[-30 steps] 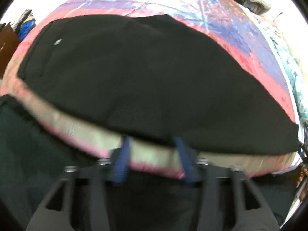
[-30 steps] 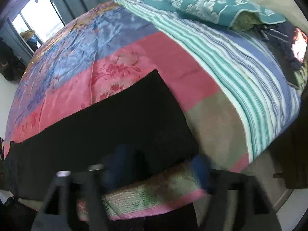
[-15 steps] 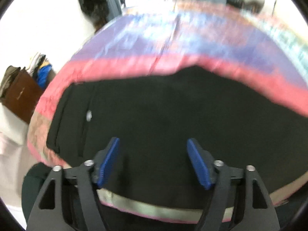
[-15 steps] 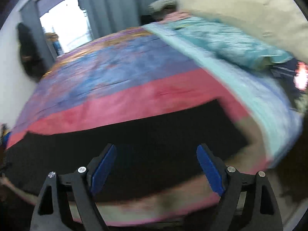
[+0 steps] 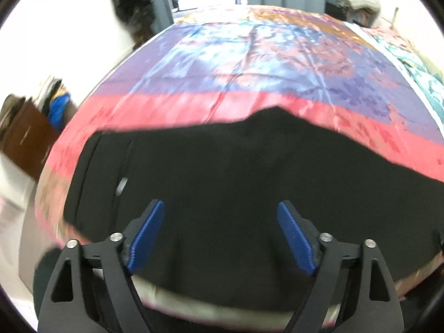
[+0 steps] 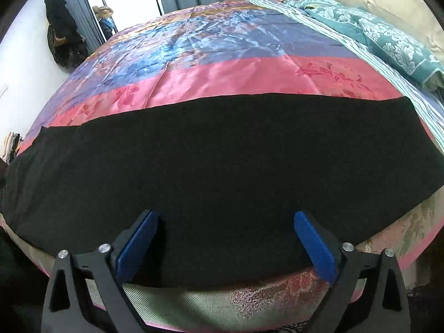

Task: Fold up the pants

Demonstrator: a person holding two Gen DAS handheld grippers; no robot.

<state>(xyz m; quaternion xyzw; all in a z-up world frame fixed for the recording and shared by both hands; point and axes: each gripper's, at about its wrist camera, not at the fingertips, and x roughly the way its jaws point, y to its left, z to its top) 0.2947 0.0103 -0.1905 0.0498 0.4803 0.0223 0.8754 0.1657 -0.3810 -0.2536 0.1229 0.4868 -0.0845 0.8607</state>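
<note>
Black pants (image 6: 222, 161) — waistband end blurred

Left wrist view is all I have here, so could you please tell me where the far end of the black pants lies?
Observer: The pants' leg end stops just short of the striped sheet.
Operator: Thank you. Is the right gripper holding any cloth?
Observer: No, the right gripper is open above the pants, jaws having just widened.
Operator: What lies beyond that sheet?
Observer: A teal flowered pillow rests there.
</note>
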